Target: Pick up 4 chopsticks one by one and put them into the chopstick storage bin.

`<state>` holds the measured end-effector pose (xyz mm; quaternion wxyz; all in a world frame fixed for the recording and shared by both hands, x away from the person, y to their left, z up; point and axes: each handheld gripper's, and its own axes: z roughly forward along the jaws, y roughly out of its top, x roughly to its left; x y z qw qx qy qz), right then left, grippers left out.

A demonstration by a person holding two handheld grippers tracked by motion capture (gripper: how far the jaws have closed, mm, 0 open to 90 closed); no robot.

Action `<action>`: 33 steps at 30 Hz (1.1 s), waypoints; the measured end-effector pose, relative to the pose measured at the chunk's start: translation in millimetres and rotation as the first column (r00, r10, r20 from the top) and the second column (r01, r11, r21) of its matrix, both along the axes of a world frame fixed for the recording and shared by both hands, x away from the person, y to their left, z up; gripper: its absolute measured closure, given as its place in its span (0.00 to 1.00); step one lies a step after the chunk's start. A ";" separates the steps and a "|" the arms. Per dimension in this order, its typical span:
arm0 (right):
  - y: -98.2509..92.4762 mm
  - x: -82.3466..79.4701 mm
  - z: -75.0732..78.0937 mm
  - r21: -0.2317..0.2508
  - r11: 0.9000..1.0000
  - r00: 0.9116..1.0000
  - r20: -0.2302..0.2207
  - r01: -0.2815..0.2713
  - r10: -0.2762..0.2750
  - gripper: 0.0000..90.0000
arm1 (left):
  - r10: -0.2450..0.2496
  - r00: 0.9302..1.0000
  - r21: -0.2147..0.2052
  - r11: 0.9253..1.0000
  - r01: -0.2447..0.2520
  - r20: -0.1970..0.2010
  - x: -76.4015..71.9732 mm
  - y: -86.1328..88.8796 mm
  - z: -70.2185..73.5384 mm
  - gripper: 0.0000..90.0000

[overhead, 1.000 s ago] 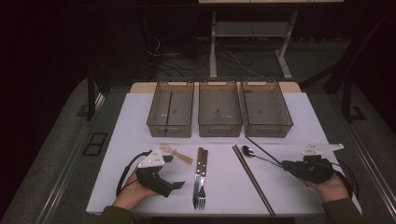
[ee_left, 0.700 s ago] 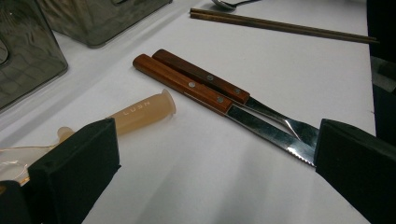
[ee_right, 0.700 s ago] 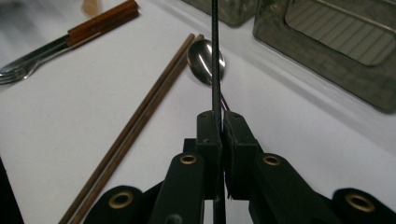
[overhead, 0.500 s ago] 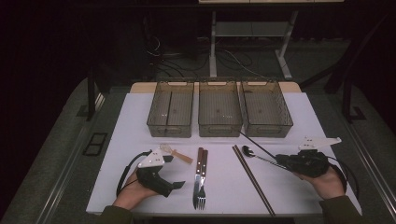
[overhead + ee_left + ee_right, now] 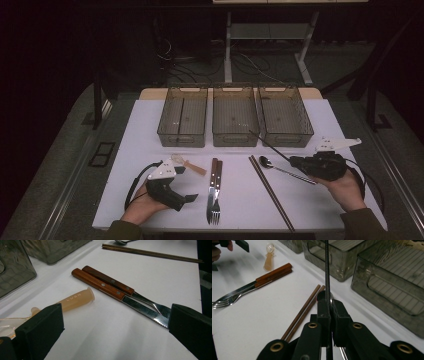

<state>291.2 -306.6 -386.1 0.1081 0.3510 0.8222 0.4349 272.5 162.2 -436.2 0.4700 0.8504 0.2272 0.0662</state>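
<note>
Found clamped in the right gripper [image 5: 294, 161]: a thin black stick [image 5: 270, 147], pinched near its lower end between jaws closed almost fully together. Seen in the right gripper view jutting straight out past the pads [image 5: 323, 312], off the white table [image 5: 325, 125], its tip aimed toward the three clear bins [image 5: 235, 122]. Judged to be held low and end-on so that the long free end can be steered over a bin rim and let go inside.

Noted below the stick on the table: a metal spoon [image 5: 280, 169], just beside a pair of brown chopsticks [image 5: 270, 192].

Found resting on the table in the person's hand: the left gripper [image 5: 184, 185], jaws spread wide, gripping nothing. Noted ahead of it a pale plastic spoon [image 5: 75, 298] and a wood-handled knife and fork [image 5: 117, 288] lying side by side, untouched. Judged parked there within reach of those pieces.
</note>
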 end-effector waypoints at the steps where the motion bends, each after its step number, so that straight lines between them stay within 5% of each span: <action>1: 1.3 1.3 1.0 0.000 1.000 1.000 0.001 0.001 -0.001 0.96 | 0.001 1.000 -0.001 1.000 -0.001 0.000 -0.1 -0.2 -0.1 0.00; 33: 51.3 33.7 16.0 0.021 0.998 0.998 0.034 -0.052 0.051 0.96 | 0.003 1.000 -0.001 1.000 -0.003 0.002 -0.2 0.5 0.1 0.00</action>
